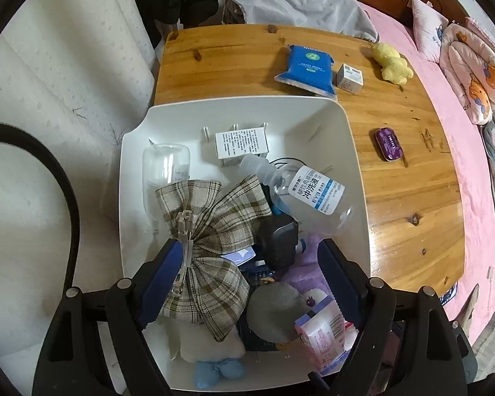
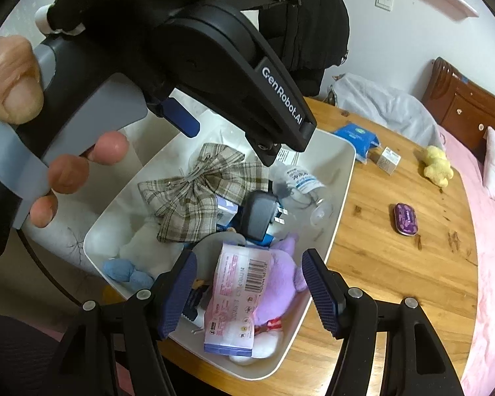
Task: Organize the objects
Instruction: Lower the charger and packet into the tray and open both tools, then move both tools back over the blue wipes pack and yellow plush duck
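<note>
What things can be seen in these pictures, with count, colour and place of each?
bin: 1, white, on the table's left part
plaid bow: 1, beige check, in bin
clear bottle: 1, labelled, in bin
charger: 1, black, in bin
pink packet: 1, in bin
purple plush: 1, in bin
blue pack: 1, on table
small box: 1, white, beside blue pack
yellow plush: 1, table edge
purple tin: 1, on table
table: 1, wooden
left gripper: open, over bin
right gripper: open, over bin

Pink bed (image 1: 458, 151) with pillows (image 1: 427, 26), dark wooden headboard (image 2: 458, 99).
</note>
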`<state>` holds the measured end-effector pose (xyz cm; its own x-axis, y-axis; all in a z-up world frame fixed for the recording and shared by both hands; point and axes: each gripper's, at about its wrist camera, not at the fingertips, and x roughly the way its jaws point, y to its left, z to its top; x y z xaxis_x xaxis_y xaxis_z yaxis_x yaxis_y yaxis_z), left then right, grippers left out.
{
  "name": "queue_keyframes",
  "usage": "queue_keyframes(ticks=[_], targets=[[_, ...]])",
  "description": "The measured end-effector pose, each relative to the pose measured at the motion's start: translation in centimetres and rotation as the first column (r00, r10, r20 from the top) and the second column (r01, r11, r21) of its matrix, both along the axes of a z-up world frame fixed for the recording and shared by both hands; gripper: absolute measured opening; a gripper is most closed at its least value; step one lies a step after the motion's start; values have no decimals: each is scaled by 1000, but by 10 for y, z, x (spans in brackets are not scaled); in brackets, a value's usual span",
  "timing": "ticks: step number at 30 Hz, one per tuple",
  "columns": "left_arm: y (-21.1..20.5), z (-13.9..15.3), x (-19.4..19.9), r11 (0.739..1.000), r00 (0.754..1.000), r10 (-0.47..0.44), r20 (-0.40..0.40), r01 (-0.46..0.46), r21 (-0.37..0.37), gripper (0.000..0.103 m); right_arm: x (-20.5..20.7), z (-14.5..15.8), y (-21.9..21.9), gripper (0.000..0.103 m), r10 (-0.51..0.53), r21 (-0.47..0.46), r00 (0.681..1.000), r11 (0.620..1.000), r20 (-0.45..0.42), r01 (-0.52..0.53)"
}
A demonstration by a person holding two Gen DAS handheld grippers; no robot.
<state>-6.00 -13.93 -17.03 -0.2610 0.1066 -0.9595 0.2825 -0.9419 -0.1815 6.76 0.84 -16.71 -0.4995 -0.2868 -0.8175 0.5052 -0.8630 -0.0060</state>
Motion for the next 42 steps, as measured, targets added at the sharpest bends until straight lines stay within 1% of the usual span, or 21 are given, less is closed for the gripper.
queue_keyframes(ticks=[5, 12, 18, 34, 42], targets=[[2, 10, -2, 1000, 1000, 3, -21, -3, 0, 86, 1, 8, 4, 67, 0, -3, 1000, 1000, -17, 0], [4, 26, -5, 1000, 998, 16, -55, -16, 14, 86, 2, 21, 9, 67, 11, 16, 999, 1000, -53, -10], [10, 41, -9, 999, 996, 24, -86, -22, 25, 86, -1, 34, 22, 67, -1, 24, 997, 1000, -82, 3], [37, 90, -36, 999, 981, 8, -194, 0, 43, 86, -18, 73, 77, 67, -69, 41, 982, 996, -174, 77], [53, 116, -58, 999, 971, -9, -240, 19, 41, 86, -35, 86, 114, 67, -121, 7, 975, 992, -186, 125]])
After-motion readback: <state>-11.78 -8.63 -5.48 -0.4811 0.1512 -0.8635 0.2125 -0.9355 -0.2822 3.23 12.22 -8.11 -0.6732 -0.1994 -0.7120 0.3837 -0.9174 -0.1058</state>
